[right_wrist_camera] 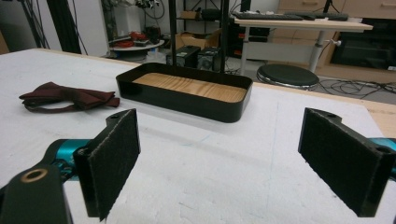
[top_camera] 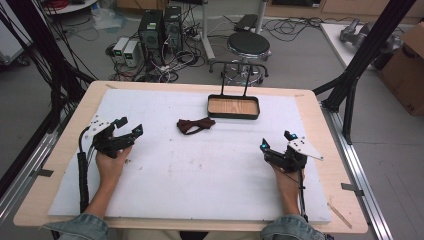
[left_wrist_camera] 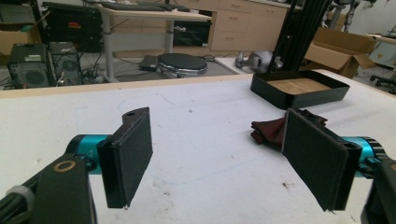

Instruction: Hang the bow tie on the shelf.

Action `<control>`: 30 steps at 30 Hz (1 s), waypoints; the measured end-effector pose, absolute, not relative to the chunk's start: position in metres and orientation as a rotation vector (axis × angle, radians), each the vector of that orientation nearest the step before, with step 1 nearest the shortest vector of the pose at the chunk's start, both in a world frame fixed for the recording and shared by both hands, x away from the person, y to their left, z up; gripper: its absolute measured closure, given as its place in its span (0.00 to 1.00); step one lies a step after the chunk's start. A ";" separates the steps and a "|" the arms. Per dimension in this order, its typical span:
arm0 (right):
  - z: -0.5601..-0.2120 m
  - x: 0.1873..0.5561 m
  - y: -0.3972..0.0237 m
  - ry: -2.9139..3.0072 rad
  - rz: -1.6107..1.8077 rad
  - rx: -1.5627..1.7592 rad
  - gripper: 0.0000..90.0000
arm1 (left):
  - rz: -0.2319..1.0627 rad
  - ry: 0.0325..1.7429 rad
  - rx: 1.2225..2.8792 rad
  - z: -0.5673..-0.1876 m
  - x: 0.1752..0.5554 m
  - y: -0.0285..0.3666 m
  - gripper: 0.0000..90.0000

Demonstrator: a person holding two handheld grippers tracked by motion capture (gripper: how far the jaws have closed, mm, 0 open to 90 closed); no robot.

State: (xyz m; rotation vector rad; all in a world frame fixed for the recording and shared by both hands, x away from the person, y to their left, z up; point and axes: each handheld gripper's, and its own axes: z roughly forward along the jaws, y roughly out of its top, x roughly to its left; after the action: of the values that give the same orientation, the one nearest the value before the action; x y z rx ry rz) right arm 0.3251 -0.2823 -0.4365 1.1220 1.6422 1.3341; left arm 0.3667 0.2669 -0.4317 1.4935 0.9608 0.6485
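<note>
A dark red bow tie lies on the white mat a little left of the table's middle; it is also seen as the bow tie and the bow tie. Behind it stands a black tray with a wooden bottom, also seen as the tray and the tray, with nothing in it. My left gripper rests at the left of the mat, open, jaws wide apart and empty. My right gripper rests at the right, open and empty. Both stand apart from the bow tie.
The white mat covers most of the wooden table. A black stool, computer towers and cables stand on the floor beyond the far edge. Black frame posts rise at the right, next to a cardboard box.
</note>
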 end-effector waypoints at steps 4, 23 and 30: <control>-0.437 0.326 -0.282 1.642 1.334 1.127 0.13 | 0.674 0.937 1.512 -0.432 0.369 0.259 0.29; -0.437 0.326 -0.284 1.644 1.345 1.147 0.13 | 0.558 0.854 1.663 -0.433 0.425 0.180 0.33; -0.437 0.326 -0.284 1.646 1.347 1.142 0.13 | 0.533 0.833 1.779 -0.439 0.448 0.152 0.35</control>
State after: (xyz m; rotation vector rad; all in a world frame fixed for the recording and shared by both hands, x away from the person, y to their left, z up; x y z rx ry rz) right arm 0.3264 -0.2842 -0.4368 1.1415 1.6463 1.3470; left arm 0.4482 0.1522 -0.4387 1.7791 0.8333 0.5329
